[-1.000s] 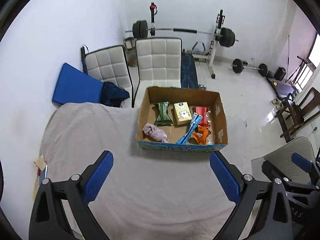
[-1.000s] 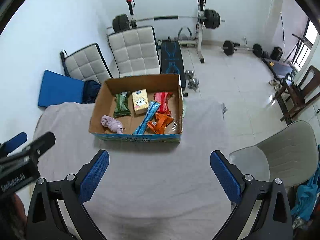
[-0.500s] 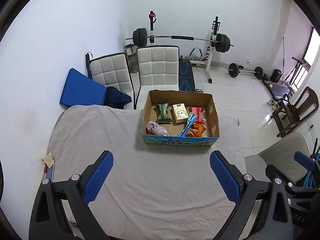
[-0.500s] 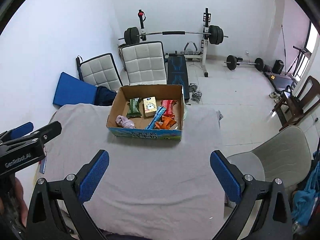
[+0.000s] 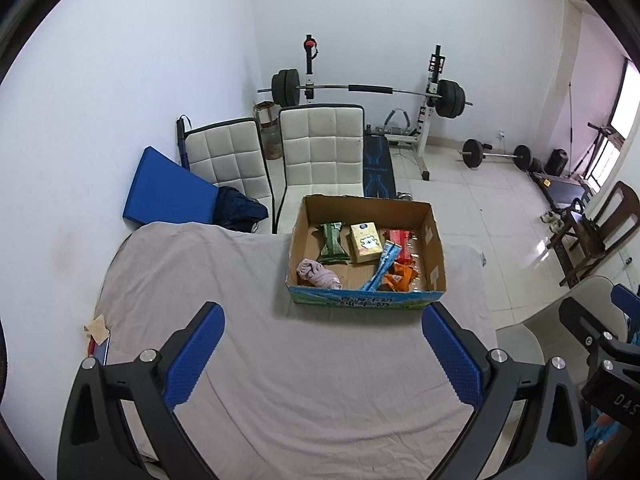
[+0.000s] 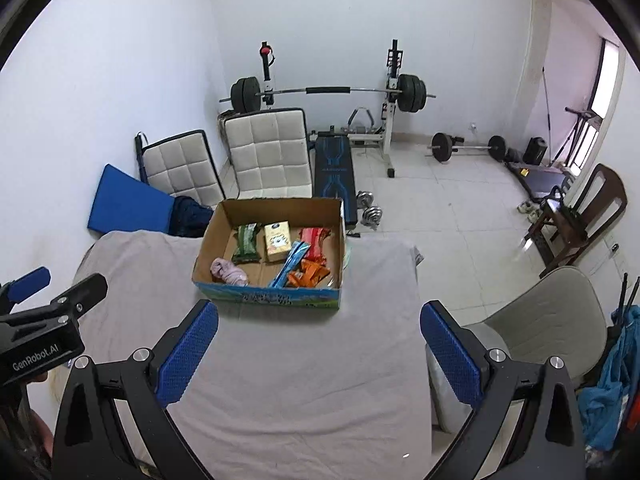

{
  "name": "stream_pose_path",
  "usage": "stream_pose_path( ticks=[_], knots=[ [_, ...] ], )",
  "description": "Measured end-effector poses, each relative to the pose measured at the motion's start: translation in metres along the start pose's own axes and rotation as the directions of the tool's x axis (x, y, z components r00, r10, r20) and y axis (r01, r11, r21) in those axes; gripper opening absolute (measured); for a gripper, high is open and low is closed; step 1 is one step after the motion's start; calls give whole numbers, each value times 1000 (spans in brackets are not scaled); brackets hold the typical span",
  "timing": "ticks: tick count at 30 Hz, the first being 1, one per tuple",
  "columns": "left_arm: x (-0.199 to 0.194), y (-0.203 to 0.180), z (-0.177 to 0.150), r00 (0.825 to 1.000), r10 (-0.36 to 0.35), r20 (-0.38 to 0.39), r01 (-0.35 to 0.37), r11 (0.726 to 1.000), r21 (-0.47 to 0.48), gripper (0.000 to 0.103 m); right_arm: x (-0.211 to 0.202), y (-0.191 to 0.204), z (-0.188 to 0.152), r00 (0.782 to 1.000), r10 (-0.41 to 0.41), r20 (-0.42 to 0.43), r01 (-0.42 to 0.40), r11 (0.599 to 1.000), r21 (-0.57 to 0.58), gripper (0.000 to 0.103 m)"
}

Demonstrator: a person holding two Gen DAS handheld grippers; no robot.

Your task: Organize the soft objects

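An open cardboard box [image 5: 304,236] [image 6: 208,250] stands on the far part of a table under a grey cloth [image 5: 280,380] [image 6: 288,380]. Inside lie a pink cloth bundle [image 5: 318,274] [image 6: 229,272], a green packet [image 5: 331,242] [image 6: 246,238], a yellow carton [image 5: 365,242] [image 6: 277,240], a blue stick pack [image 5: 382,266] [image 6: 289,264], a red packet [image 5: 398,240] [image 6: 314,240] and orange packets [image 5: 400,276] [image 6: 310,274]. My left gripper [image 5: 323,356] hovers open well short of the box, holding nothing. My right gripper [image 6: 319,354] is likewise open and empty.
Two white quilted chairs [image 5: 320,160], a blue mat [image 5: 164,192] and a barbell rack [image 5: 368,92] stand behind the table. A beige chair [image 6: 544,320] sits at the table's right. A paper scrap [image 5: 97,328] lies at the left edge.
Both grippers have pulled back and risen from the box, which now looks smaller and farther away. Their jaws stay open.
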State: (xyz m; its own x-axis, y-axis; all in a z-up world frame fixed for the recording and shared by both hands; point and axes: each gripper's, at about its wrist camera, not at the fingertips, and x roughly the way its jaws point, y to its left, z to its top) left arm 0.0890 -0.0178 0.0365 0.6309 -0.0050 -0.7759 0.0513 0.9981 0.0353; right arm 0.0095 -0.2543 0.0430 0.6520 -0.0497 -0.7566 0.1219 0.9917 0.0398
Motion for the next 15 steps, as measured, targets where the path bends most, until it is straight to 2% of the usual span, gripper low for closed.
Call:
stream_pose_path(
  ticks=[15],
  knots=[
    [16,0,13,999,30,26,-29,999,-19,101,29,4,16,1000,-15,19,15,1000,-3,103]
  ],
)
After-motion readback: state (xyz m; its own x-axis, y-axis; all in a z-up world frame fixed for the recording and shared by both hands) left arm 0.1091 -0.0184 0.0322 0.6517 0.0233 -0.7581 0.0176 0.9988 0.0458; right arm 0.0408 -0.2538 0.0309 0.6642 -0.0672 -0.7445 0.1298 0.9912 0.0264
